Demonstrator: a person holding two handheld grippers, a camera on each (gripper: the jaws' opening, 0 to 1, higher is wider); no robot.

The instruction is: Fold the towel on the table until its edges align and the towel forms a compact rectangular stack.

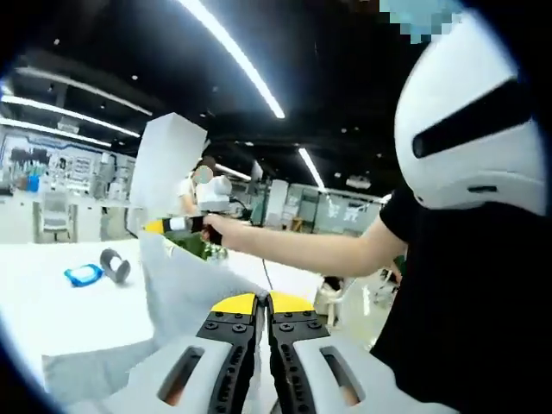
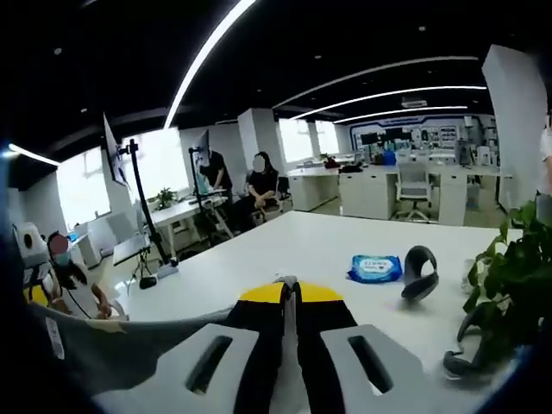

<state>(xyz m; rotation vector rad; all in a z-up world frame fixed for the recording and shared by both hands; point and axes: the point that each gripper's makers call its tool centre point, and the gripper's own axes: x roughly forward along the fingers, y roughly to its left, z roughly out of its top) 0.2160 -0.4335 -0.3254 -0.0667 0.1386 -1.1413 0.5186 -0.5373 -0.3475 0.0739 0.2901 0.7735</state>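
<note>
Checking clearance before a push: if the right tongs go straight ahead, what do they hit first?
Likely nothing soon: beyond the right tongs, shut on the towel, lies bare table. The blue packet sits off to the side. Depth unclear.

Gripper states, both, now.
Left gripper: shut on the towel, cloth pinched between its jaws.
Right gripper: shut on the towel's other end, lifted off the table.

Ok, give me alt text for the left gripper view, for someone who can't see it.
The left tongs, shut on a pale grey cloth towel, lift it above a white table. The right tongs, in a person's hand, grip another corner.
</note>
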